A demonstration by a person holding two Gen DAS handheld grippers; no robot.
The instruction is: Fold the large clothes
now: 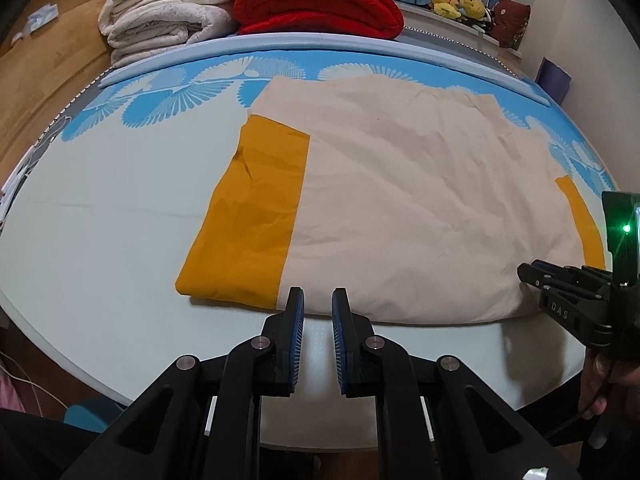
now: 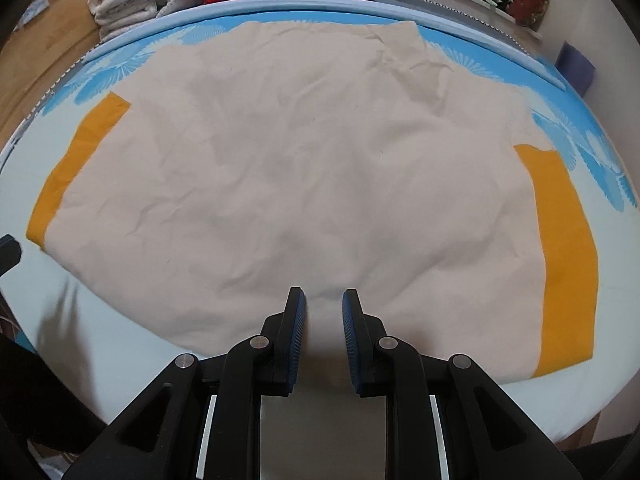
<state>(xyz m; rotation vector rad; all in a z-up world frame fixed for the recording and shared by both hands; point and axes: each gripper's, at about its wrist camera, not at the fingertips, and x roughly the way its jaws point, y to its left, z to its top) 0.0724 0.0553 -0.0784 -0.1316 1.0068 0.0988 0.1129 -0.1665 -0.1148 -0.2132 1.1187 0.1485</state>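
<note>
The left gripper [image 1: 318, 300] is held with its jaws parted by a narrow gap; nothing is gripped. Its fingertips are placed at the near hem of the garment [image 1: 400, 200], close to where the beige body meets the orange sleeve [image 1: 248, 216]; contact with the cloth cannot be confirmed. The right gripper [image 2: 323, 300] is likewise parted, slightly wider, and empty. Its tips are set over the near hem of the same garment, near the hem's middle, with cloth visible between the pads.

The garment is spread flat on the bed [image 1: 100, 220], its far end reaching the blue patterned border at the bed's far edge and its hem lying near the near edge. One orange sleeve lies toward the left edge, the other [image 2: 560, 248] toward the right edge.

The step in hand is judged to be the approach to the hem before a first fold. The next move calls for both pairs of jaws to be closed on the hem, well apart, and the cloth lifted evenly toward the far edge.

Folded blankets [image 1: 240, 12] are stacked beyond the far edge.
</note>
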